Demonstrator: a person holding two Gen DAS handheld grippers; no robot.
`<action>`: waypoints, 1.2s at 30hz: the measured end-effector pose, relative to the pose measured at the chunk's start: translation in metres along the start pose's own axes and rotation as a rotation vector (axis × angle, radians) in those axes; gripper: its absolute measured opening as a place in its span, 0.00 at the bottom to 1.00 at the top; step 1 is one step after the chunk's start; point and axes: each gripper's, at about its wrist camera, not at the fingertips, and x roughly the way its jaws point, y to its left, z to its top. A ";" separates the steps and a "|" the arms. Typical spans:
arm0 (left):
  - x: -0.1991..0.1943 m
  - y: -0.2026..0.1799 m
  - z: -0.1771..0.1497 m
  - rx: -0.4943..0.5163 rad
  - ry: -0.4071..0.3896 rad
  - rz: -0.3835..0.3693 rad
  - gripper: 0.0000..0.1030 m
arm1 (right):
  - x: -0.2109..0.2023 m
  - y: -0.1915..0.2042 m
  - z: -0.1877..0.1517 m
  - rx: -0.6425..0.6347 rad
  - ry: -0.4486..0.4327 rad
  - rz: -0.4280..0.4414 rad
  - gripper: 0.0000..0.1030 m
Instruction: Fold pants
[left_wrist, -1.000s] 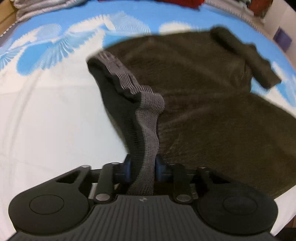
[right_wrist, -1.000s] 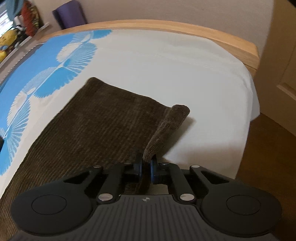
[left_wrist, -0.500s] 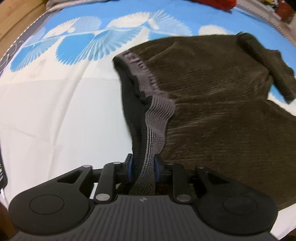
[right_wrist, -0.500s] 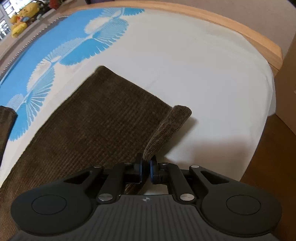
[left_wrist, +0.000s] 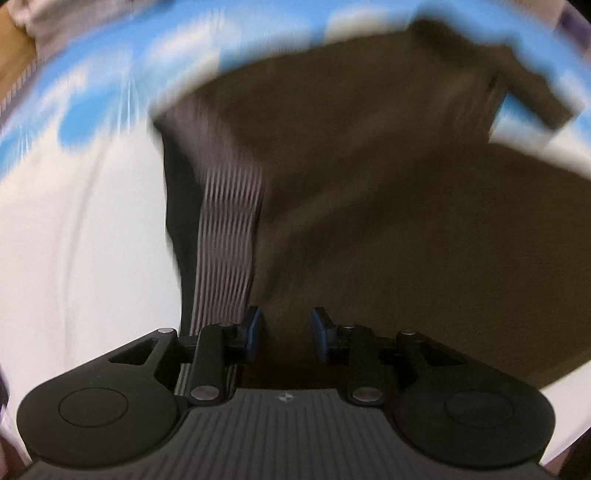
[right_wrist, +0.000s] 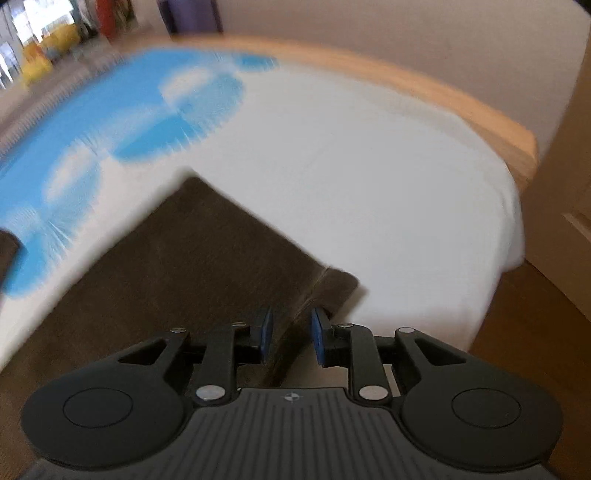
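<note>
Lying flat on the bed (right_wrist: 369, 177) — brown pants (left_wrist: 369, 203) (blurred), left gripper (left_wrist: 283, 334) and right gripper (right_wrist: 290, 334) both spread, pinching nothing.

We find no readable text, label, brand or number in either view. The only sign is a small round crosshair mark on the ribbed body of the left hand-held gripper (left_wrist: 285, 334), and the same mark on the right hand-held gripper (right_wrist: 290, 338). Motion blur smears the rest.
</note>
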 end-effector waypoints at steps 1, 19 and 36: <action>-0.001 -0.001 0.000 0.012 -0.016 0.000 0.32 | 0.006 -0.006 -0.003 0.024 0.024 -0.030 0.24; -0.023 -0.020 0.016 0.033 -0.112 -0.056 0.45 | -0.017 0.006 0.001 0.003 -0.083 0.054 0.35; -0.170 -0.123 0.063 0.009 -0.633 -0.132 0.67 | -0.181 0.162 -0.029 -0.177 -0.463 0.569 0.35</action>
